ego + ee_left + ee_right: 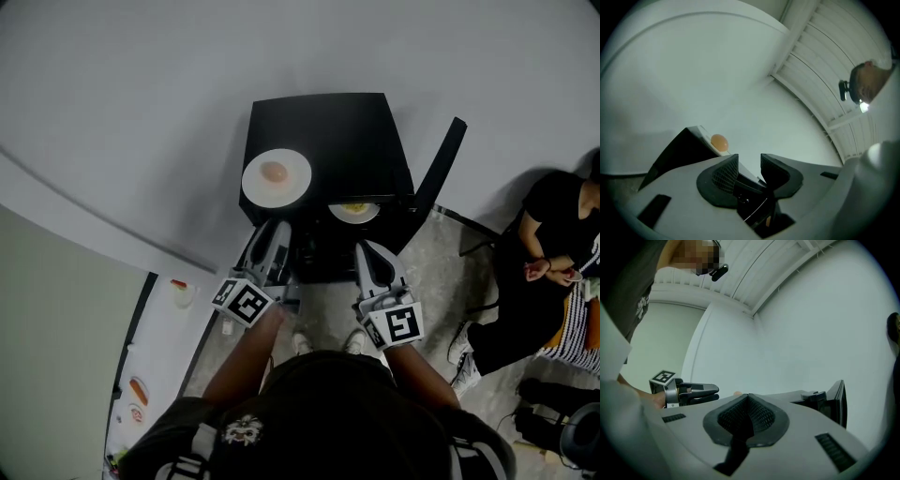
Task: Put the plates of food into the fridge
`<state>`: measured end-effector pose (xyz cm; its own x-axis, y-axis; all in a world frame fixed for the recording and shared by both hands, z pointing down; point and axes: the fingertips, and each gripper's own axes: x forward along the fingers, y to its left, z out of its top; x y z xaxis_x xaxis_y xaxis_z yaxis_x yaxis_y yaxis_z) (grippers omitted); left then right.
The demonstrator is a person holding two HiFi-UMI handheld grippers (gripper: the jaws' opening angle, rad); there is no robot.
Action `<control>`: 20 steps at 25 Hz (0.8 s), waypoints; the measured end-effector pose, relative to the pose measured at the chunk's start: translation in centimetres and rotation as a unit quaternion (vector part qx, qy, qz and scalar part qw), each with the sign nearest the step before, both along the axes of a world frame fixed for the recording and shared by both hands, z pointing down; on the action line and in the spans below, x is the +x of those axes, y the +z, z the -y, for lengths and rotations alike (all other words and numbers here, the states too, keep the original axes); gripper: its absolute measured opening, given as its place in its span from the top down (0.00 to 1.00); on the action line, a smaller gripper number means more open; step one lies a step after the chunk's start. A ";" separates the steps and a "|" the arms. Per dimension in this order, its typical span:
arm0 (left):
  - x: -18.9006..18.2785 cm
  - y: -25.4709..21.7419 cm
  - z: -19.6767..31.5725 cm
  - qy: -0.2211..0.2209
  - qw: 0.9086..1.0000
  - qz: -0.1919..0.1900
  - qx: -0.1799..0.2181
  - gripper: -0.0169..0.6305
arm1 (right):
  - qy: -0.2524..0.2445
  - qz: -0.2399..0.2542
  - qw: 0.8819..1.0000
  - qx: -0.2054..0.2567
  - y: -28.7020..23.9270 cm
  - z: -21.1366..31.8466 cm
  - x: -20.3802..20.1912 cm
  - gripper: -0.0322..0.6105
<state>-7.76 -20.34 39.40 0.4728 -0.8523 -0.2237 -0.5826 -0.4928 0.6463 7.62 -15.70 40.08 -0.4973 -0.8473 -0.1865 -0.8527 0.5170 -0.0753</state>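
1. The person holds the left tool [270,236] and the right tool [368,251] out in front, side by side and a little apart.
2. Both tools point away from the body.
3. The left tool's jaws stand apart, with nothing between them.
4. The right tool's jaws are pressed together and hold nothing.
5. The left forearm [246,361] is bare and stretched forward.

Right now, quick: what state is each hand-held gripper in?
Left hand-held gripper: open, nothing between the jaws.
Right hand-held gripper: closed, holding nothing.
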 end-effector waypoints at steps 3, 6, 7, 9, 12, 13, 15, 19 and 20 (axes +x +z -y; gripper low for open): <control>-1.0 1.3 1.2 -0.001 0.992 -0.114 -0.061 0.75 | 0.003 0.008 1.000 0.000 -0.1 -0.1 0.0 0.91; -1.4 1.8 2.5 0.017 0.964 -0.248 -0.098 0.73 | 0.003 0.014 1.000 0.002 -0.5 -0.1 -0.2 0.91; -1.6 2.0 2.9 0.020 0.955 -0.277 -0.107 0.73 | 0.002 0.012 1.000 0.003 -0.5 -0.1 -0.3 0.91; -1.8 2.8 3.6 0.020 0.941 -0.314 -0.127 0.72 | 0.001 0.012 1.000 0.008 -0.6 -0.1 -0.5 0.91; -1.8 3.4 4.3 0.023 0.928 -0.341 -0.146 0.72 | 0.001 0.012 1.000 0.014 -1.0 0.1 -0.5 0.91; -1.7 3.2 4.5 0.026 0.927 -0.346 -0.145 0.72 | 0.001 0.013 1.000 0.017 -1.2 0.2 -0.6 0.91; -1.5 2.6 4.7 0.029 0.926 -0.349 -0.139 0.72 | -0.002 0.006 1.000 0.013 -1.0 0.2 -0.6 0.91; -1.3 2.4 5.0 0.023 0.924 -0.351 -0.150 0.72 | -0.005 -0.004 1.000 -0.005 0.0 -0.5 -0.8 0.91; -1.3 2.5 5.1 0.022 0.922 -0.353 -0.157 0.72 | -0.006 0.002 1.000 -0.001 -0.2 -0.7 -0.9 0.91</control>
